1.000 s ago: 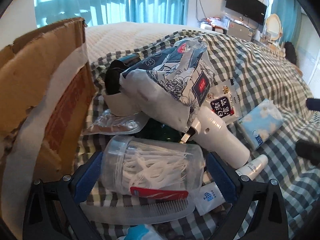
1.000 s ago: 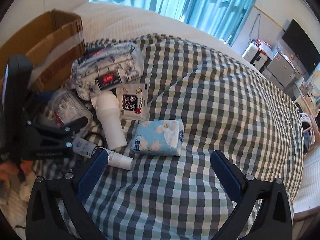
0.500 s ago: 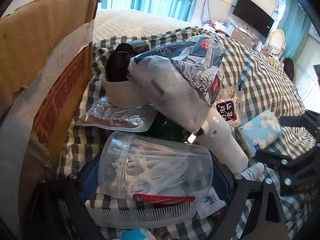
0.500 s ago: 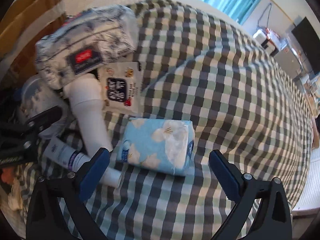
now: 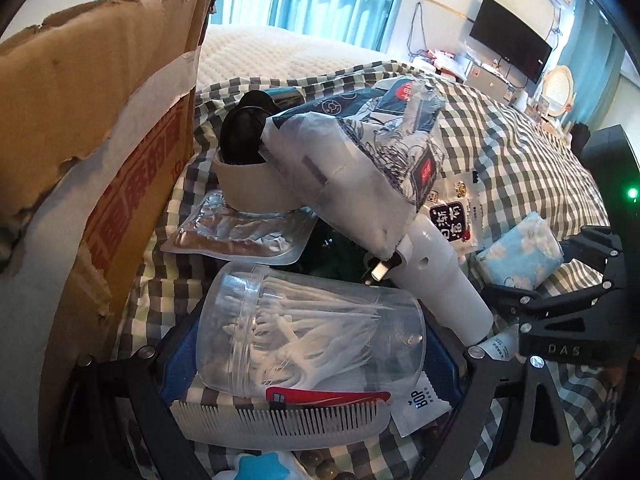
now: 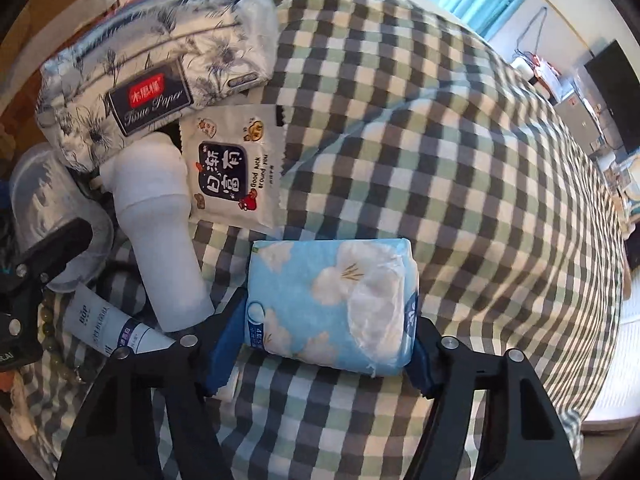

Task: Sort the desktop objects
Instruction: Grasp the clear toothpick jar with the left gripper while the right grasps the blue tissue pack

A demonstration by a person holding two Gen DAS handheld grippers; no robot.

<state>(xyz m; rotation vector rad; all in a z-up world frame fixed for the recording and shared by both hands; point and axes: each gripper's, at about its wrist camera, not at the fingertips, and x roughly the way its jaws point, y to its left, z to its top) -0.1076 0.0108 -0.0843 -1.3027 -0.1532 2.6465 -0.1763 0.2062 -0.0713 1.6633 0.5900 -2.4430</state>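
A clear jar of white floss picks (image 5: 312, 336) lies on its side on the checked cloth (image 6: 440, 152). My left gripper (image 5: 310, 360) straddles it, both blue pads against its ends. A light blue tissue pack with white flowers (image 6: 332, 300) lies between the pads of my right gripper (image 6: 324, 340). Those jaws are closing, and both pads touch the pack's short ends. The left wrist view catches the same tissue pack (image 5: 520, 252) in the right gripper at the right edge.
A torn cardboard box (image 5: 80, 160) stands at the left. Piled beside it are a large printed tissue pack (image 6: 152, 80), a white plastic appliance (image 6: 160, 232), a wipes sachet (image 6: 236, 176), a tape roll (image 5: 252, 188), a foil packet (image 5: 240, 236), a comb (image 5: 280, 420) and a tube (image 6: 104, 328).
Both grippers came down over their things. The left jaws narrowed onto the jar. The right gripper dropped over the blue tissue pack and its jaws drew in to the pack's ends.
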